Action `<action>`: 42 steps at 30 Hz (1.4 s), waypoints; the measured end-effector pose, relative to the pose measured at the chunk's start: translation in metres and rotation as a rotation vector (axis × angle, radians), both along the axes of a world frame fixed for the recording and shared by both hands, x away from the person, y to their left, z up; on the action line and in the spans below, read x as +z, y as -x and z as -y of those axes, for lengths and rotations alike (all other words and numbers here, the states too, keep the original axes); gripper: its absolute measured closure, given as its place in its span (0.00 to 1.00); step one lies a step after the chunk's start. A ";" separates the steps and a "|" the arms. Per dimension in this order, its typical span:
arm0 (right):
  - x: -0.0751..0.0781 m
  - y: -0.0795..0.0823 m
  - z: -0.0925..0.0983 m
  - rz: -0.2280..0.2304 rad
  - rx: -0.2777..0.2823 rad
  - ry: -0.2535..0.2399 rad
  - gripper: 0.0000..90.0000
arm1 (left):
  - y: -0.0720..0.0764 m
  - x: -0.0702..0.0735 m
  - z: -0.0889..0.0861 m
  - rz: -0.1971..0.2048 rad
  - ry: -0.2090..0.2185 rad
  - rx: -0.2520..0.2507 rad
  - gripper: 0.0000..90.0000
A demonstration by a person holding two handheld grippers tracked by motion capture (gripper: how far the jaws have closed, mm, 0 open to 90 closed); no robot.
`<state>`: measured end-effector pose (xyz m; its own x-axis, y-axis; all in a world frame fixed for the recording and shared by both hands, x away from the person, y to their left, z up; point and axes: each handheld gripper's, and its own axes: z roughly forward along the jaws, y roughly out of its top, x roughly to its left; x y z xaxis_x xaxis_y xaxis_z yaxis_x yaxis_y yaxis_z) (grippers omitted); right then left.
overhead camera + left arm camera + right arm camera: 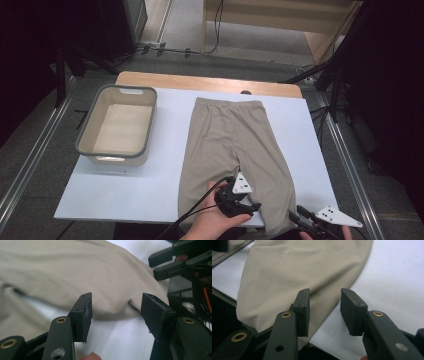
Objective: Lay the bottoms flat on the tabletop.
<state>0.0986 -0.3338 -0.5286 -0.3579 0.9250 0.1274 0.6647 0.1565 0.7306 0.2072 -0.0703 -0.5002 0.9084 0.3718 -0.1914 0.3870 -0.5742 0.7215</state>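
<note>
Both grippers, left (248,206) and right (296,216), gaping, nothing pinched, near hems of shorts (232,145) lying flat right of bin (118,125): best to take each hem squarely, equally deep, before lifting evenly.

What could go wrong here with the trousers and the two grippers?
The right leg's hem of the trousers hangs over the table edge, so it may slide off. The right gripper stands open over that hem and might pinch one layer only. The left gripper, open nearby, could bump it.
</note>
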 end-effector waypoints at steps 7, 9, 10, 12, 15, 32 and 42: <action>0.002 -0.004 -0.003 -0.020 0.005 0.024 0.98 | -0.006 -0.010 0.022 0.027 -0.104 -0.020 0.73; 0.004 -0.007 0.001 -0.027 -0.005 0.015 0.98 | -0.012 -0.008 0.022 0.017 -0.119 -0.017 0.88; 0.005 -0.008 0.005 -0.021 -0.014 0.011 0.98 | -0.015 -0.007 0.023 0.005 -0.115 -0.024 0.94; 0.008 -0.011 0.013 -0.004 -0.047 0.008 0.98 | -0.019 -0.004 0.023 0.006 -0.107 -0.015 0.99; 0.009 -0.018 0.024 0.016 -0.110 0.033 0.98 | -0.029 0.000 0.024 -0.011 -0.100 -0.012 1.00; 0.019 0.003 -0.033 0.057 0.110 -0.085 0.85 | -0.057 -0.005 0.032 -0.088 -0.066 0.000 1.00; 0.004 -0.010 -0.060 0.023 0.067 0.074 0.93 | -0.058 -0.001 0.028 -0.092 -0.040 -0.010 1.00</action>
